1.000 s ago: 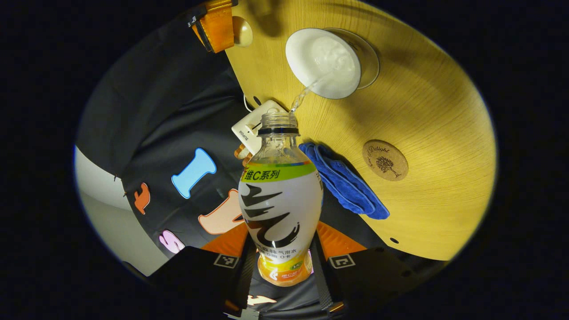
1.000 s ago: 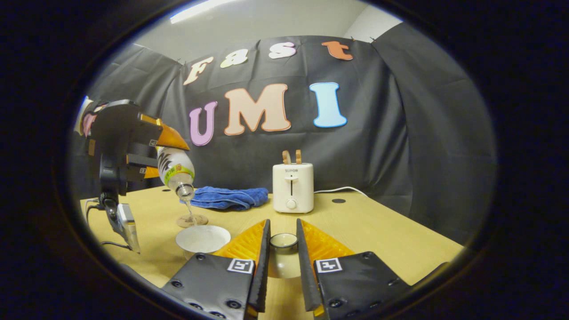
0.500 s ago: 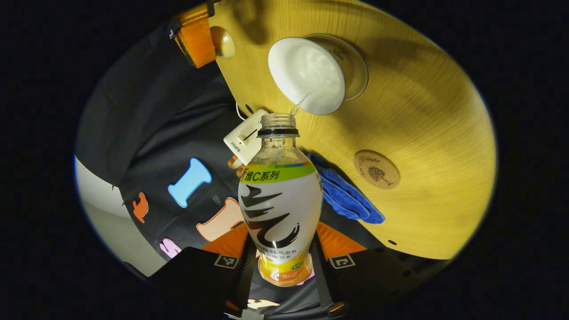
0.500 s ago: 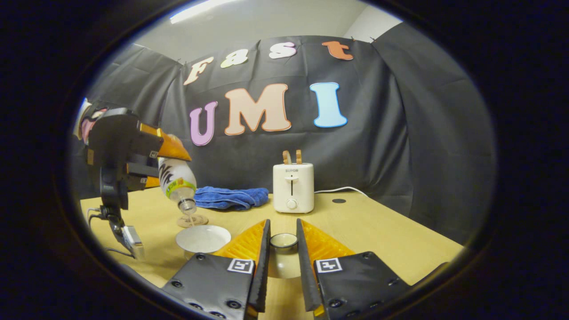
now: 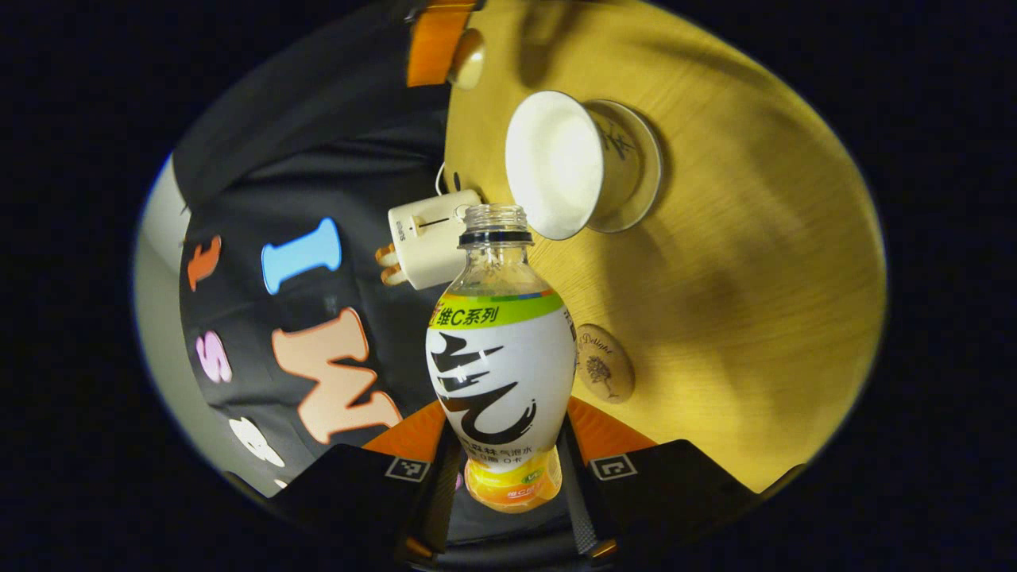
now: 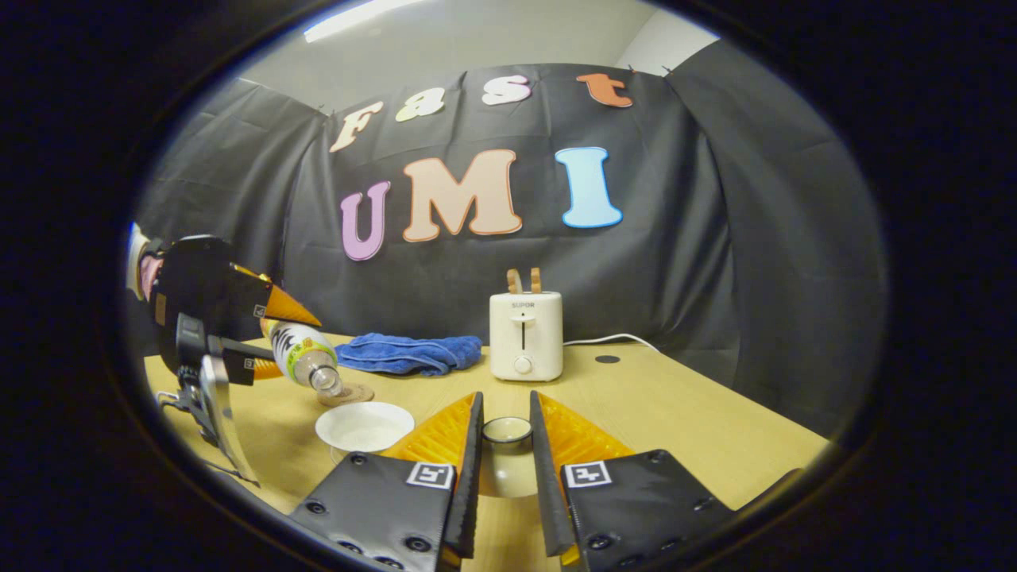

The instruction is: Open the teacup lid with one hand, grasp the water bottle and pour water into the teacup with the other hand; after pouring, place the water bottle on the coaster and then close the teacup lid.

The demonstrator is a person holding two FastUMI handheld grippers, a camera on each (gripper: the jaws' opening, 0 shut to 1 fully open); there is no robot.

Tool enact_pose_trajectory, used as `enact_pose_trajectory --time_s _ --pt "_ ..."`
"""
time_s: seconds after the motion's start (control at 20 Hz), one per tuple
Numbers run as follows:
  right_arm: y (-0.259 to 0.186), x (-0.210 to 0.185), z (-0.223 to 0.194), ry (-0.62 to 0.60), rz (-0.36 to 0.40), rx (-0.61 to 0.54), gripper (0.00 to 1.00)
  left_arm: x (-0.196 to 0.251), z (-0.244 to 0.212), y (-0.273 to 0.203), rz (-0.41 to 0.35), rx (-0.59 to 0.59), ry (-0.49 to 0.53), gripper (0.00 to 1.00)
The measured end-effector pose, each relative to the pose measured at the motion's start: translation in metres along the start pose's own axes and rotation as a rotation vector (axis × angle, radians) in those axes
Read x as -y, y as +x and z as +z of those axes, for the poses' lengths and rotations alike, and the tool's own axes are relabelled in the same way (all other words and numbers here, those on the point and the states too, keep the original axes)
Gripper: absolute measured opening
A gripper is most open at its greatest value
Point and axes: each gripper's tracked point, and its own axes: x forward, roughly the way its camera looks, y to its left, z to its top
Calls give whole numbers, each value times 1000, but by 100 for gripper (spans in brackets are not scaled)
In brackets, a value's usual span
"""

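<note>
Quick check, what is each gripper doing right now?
Left gripper: closed on the water bottle, tilted.
Right gripper: closed on the teacup lid, held off the teacup.

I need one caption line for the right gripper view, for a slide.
Right gripper holds the teacup lid while the left gripper holds the tilted water bottle near the open teacup.

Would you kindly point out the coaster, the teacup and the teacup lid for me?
coaster (image 5: 605, 363), left gripper view, on its engraved top face.
teacup (image 6: 363, 426), right gripper view, on its white inside.
teacup lid (image 6: 507, 430), right gripper view, on its knob between the right gripper's fingers.
</note>
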Motion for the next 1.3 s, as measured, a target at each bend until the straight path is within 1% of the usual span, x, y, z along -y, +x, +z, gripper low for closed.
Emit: enact_pose_trajectory --time_s 0.1,0.25,0.4,0.5,0.6,0.7,0.8,0.9,1.0,1.15,1.3 --pt "0 0 0 0 0 0 36 3 -2 -4 5 21 -177 58" --pt "0 -1 0 0 3 0 36 -7 1 -12 41 77 -465 58" --pt "0 -1 0 0 3 0 36 -20 -5 -30 82 127 -782 57" --pt "0 -1 0 0 3 1 36 -35 -3 -40 134 191 -988 57" --pt "-1 -1 0 -1 3 0 36 -50 -1 -44 164 263 -1177 57" --pt "-1 -1 0 -1 3 1 36 -61 -9 -44 183 312 -1388 57" --pt "-1 -1 1 0 3 2 36 -63 -18 -39 198 350 -1548 57" --pt "0 -1 0 0 3 1 36 -59 -23 -32 210 365 -1641 57" --pt "0 -1 0 0 3 0 36 -52 -24 -22 202 362 -1684 57" --pt "-1 -2 0 0 9 0 36 -44 -26 -8 160 358 -1724 57" --pt "-1 -3 0 0 14 0 36 -38 -26 4 149 359 -1731 57"
